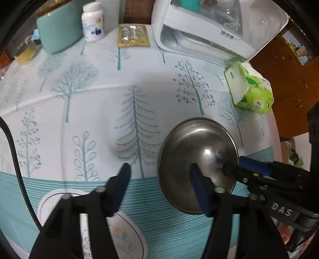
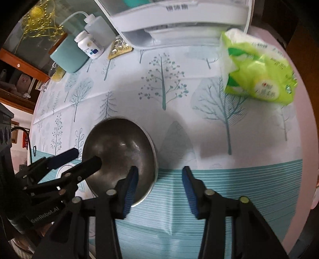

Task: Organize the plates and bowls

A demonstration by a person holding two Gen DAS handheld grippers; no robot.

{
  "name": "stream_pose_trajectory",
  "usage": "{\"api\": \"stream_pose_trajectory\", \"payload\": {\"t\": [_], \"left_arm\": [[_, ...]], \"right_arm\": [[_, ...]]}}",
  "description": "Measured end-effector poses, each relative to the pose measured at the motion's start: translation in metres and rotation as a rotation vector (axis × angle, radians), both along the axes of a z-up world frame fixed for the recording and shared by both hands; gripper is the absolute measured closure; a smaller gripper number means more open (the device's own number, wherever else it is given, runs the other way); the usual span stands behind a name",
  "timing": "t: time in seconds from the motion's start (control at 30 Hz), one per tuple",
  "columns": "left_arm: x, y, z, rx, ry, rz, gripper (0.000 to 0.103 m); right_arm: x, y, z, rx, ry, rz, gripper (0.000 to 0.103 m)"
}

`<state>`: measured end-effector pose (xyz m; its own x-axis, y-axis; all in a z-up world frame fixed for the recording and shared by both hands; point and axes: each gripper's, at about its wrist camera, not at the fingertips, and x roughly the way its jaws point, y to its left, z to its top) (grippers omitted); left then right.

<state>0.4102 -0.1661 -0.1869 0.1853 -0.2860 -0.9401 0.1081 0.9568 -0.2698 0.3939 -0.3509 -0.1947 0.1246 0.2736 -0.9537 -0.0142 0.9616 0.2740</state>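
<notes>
A steel bowl [image 1: 196, 157] sits upright on the tree-print tablecloth; it also shows in the right wrist view [image 2: 117, 147]. My left gripper [image 1: 159, 175] is open, its right finger inside the bowl over the near rim, its left finger outside. My right gripper [image 2: 159, 175] is open, its left finger inside the bowl, its right finger outside on the cloth. Each gripper shows in the other's view, the right one [image 1: 237, 165] reaching in from the right, the left one [image 2: 83, 157] from the left.
A white dish cabinet [image 1: 215, 25] stands at the back, also in the right wrist view [image 2: 179, 18]. A green tissue pack [image 1: 251, 89], a white pill bottle [image 1: 92, 20], a teal container [image 1: 59, 25] and a foil packet [image 1: 132, 35] lie around. The table edge curves at the right.
</notes>
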Motion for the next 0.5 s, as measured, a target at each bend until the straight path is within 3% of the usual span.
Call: {"api": "stream_pose_trajectory", "payload": {"t": [0.07,0.1,0.17,0.5], "left_arm": [[0.001,-0.001,-0.006,-0.025,0.026,-0.006,0.071],[0.001,-0.002,-0.007,-0.037,0.036,-0.011,0.082],[0.001,-0.003,-0.01,-0.04,0.049,-0.016,0.091],[-0.026,0.001,0.015,-0.062,0.06,-0.032,0.092]], "right_arm": [[0.001,0.001,-0.007,0.022,0.029,-0.002,0.086],[0.002,0.001,-0.01,0.037,0.041,-0.004,0.088],[0.001,0.001,-0.013,0.059,0.053,-0.012,0.092],[-0.02,-0.005,0.003,0.06,0.053,-0.006,0.093]]}}
